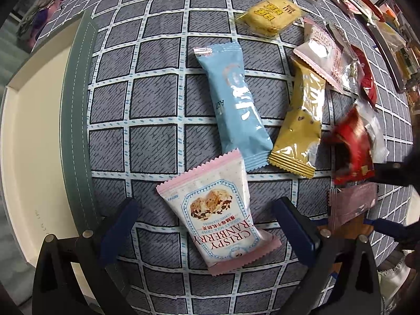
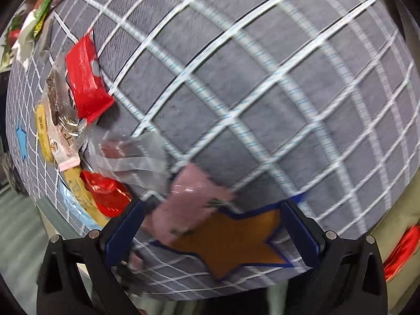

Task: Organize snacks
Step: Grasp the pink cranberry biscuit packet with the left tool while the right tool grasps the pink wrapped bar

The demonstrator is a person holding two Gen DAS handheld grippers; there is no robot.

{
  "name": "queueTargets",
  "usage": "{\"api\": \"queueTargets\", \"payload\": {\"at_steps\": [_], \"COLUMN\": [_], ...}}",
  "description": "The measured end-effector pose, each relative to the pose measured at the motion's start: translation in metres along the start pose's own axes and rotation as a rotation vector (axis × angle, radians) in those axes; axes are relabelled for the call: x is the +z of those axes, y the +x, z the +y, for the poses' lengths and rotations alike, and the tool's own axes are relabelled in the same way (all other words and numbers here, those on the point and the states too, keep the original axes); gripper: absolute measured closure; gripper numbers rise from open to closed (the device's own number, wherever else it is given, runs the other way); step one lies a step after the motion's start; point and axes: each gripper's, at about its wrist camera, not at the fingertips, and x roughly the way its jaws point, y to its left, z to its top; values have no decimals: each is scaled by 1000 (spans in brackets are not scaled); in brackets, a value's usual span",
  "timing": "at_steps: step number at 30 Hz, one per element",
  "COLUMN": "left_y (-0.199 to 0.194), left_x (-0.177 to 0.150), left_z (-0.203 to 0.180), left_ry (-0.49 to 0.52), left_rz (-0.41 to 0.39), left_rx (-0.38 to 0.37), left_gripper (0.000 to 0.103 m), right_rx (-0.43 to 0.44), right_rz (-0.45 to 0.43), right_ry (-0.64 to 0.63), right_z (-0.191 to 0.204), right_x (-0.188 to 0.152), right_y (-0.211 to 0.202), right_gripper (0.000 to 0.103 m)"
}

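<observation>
— Snacks lie where?

— Scattered on the grid-patterned cloth (image 1: 157,105) over the counter. A cranberry crisp packet (image 1: 218,220) sits between the left gripper's (image 1: 207,225) wide jaws, untouched, with a blue wafer packet (image 1: 236,105) and a gold packet (image 1: 299,126) just beyond it. A cream tray (image 1: 34,131) stands at the left.

— And the other side?

— The right gripper (image 2: 212,225) hangs with wide jaws over a blurred pink packet (image 2: 183,204) and an orange star patch (image 2: 236,241). A red packet (image 2: 84,78) lies farther left.
</observation>
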Motion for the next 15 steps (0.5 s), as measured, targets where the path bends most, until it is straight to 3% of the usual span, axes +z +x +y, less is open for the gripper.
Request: {"api": "queueTargets", "payload": {"at_steps": [3, 7, 8, 12, 15], "left_y": [4, 4, 4, 5, 6], "left_x": [5, 4, 3, 4, 4], "left_z": [10, 10, 9, 10, 9], "left_ry": [2, 3, 3, 2, 1], "left_rz": [8, 8, 8, 9, 11], "left_rx": [-8, -7, -7, -7, -6], "left_gripper": [0, 0, 0, 0, 0], "right_rx": [-139, -314, -324, -204, -236], "right_rz": [17, -41, -37, -19, -54], "right_ry": [-152, -373, -373, -303, -394], "right_z": [26, 34, 29, 25, 28], "right_x": [-8, -22, -26, -29, -21], "right_y": [7, 0, 0, -7, -15], "right_gripper": [0, 0, 0, 0, 0]}}
